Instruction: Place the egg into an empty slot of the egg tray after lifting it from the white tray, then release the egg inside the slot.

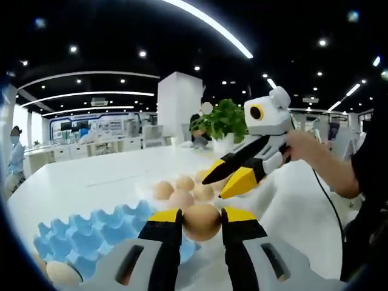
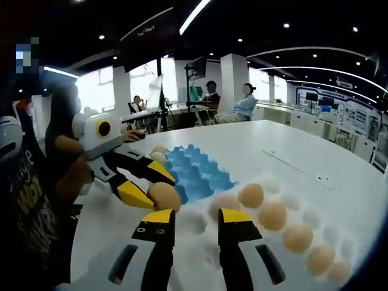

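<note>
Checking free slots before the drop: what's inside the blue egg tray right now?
Left gripper view: blue egg tray has one egg in a near corner slot, other visible slots empty. The left gripper and its held egg cover the right edge slots.

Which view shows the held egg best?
The left gripper view: the egg sits large and central between the left gripper jaws. The right gripper view shows it smaller and from the side, partly hidden by a jaw.

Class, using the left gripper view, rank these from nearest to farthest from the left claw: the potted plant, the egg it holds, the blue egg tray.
1. Egg: clamped in the left claw.
2. Blue egg tray: just beyond, leftward.
3. Potted plant: far across the table.
</note>
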The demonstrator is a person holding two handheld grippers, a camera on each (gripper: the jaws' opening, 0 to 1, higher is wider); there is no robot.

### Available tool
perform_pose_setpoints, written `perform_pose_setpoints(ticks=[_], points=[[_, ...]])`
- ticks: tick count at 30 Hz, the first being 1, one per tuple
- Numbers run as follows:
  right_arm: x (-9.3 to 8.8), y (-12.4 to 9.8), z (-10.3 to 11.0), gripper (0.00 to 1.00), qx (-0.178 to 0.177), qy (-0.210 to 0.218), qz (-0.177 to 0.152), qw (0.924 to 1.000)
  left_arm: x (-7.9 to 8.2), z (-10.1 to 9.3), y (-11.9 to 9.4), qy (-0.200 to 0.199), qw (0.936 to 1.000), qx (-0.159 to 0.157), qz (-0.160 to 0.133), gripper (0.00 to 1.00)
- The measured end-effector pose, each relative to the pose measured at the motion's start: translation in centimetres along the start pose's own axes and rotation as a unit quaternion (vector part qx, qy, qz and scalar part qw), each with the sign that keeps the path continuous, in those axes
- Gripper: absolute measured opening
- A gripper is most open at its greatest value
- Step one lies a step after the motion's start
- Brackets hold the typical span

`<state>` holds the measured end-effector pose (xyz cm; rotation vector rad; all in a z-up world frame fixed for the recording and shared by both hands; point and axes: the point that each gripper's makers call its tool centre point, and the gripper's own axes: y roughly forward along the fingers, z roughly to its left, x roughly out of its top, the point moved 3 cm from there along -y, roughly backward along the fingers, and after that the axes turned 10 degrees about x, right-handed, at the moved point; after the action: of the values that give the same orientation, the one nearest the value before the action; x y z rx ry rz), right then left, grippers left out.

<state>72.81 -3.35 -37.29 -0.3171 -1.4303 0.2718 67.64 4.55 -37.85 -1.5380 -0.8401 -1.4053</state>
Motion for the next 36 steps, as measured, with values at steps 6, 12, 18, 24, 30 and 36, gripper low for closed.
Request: perform_pose_setpoints(ticks=[6, 12, 18, 24, 30, 36], points=[[-0.3, 1.8, 1.0, 0.28, 0.022, -0.004, 0.008, 0.9997, 0.1, -0.8, 0.2, 0.008, 1.0, 0.003, 0.002, 0.26], [-0.1, 1.7, 1.0, 0.28, 0.028, 0.005, -0.003, 0.9996, -0.4, -1.1, 0.3, 0.012, 0.9999, 0.005, 0.009, 0.27], [-0.5, 1.0, 0.9, 0.28, 0.024, 0.005, -0.001, 0.9997, -0.3, -1.0, 0.6, 0.016, 0.9998, 0.007, 0.004, 0.27], [-0.7, -0.2, 0.9, 0.28, 0.01, 0.011, -0.011, 0.9998, -0.3, -0.8, 0.5, 0.006, 0.9999, 0.011, 0.0, 0.27], [-1.0, -0.4, 0.9, 0.28, 0.007, 0.012, -0.01, 0.9999, -0.2, -0.7, 0.5, 0.002, 0.9999, 0.016, 0.0, 0.27], [-1.1, -0.5, 0.8, 0.28, 0.006, 0.016, -0.012, 0.9998, 0.0, -0.4, 0.4, -0.001, 0.9997, 0.023, -0.003, 0.26]])
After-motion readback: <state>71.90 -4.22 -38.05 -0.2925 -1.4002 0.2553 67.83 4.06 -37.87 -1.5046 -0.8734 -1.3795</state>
